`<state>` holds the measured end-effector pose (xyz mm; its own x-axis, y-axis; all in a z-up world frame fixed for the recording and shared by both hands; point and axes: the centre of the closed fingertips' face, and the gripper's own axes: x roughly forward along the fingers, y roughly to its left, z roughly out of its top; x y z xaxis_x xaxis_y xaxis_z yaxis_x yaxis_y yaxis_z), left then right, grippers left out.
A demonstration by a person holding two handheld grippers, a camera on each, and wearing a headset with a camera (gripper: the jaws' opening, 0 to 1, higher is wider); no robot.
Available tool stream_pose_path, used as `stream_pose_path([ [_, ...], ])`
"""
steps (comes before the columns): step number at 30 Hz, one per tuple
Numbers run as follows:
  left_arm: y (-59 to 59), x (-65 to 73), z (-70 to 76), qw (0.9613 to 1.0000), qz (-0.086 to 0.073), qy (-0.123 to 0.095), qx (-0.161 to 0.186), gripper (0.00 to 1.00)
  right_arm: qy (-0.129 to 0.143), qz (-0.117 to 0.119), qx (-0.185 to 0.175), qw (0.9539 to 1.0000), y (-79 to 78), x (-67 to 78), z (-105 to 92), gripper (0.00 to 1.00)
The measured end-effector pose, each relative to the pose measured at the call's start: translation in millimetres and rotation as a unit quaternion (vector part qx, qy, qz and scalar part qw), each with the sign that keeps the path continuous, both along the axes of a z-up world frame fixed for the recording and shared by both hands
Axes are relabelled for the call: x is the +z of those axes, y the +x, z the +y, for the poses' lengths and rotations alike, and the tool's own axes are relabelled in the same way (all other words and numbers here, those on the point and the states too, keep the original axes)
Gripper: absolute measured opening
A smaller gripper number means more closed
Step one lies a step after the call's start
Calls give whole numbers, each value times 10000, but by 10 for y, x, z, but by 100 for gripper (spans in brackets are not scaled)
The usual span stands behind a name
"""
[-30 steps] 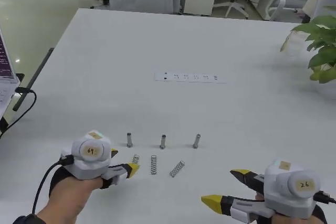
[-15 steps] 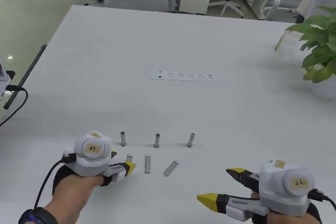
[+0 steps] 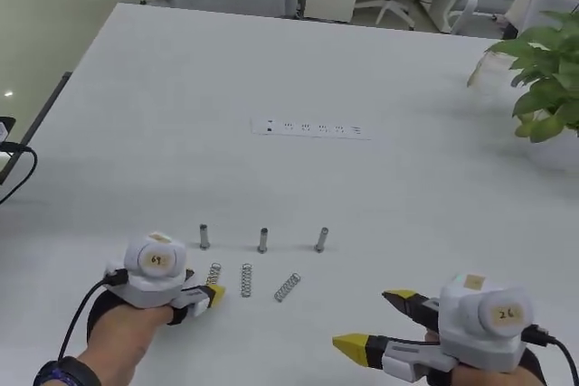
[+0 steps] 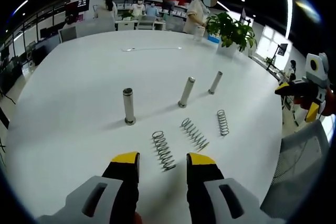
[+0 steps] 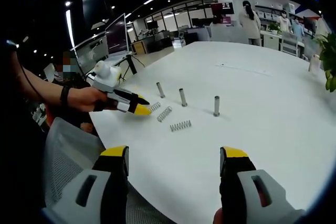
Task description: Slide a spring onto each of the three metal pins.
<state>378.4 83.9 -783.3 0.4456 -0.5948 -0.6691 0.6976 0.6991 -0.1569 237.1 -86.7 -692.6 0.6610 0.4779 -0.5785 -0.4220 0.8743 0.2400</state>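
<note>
Three short metal pins (image 3: 262, 240) stand upright in a row on the white table, bare, also seen as pins (image 4: 185, 92) and pins (image 5: 182, 97). Three springs (image 3: 246, 279) lie loose just in front of them. My left gripper (image 3: 213, 294) is open and low over the table. The near end of the left spring (image 4: 163, 150) lies between the tips of the left gripper (image 4: 163, 158). The middle spring (image 4: 193, 133) and the right spring (image 4: 222, 122) lie further right. My right gripper (image 3: 372, 320) hangs open and empty, to the right of the springs (image 5: 180, 125).
A white power strip (image 3: 310, 128) lies across the table's middle, beyond the pins. A potted plant (image 3: 545, 79) stands at the right edge. Office chairs stand behind the far edge of the table (image 3: 271, 61). A black cable (image 3: 18, 174) hangs at the left.
The head camera has shifted, so the picture slid left. The pins, the springs and both grippers keep about the same places relative to each other.
</note>
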Motion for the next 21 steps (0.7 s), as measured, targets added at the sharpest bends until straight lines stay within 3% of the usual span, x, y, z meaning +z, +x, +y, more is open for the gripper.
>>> stream_pose_path([
  [16,12,-38,-72,10000,-77,36,-18,24,-14,24,47,10000,-4,-9,24,69],
  [21,20,-52,-86,9997,-170,137,-62,20,-4,30,53,10000,-11,-9,40,69],
])
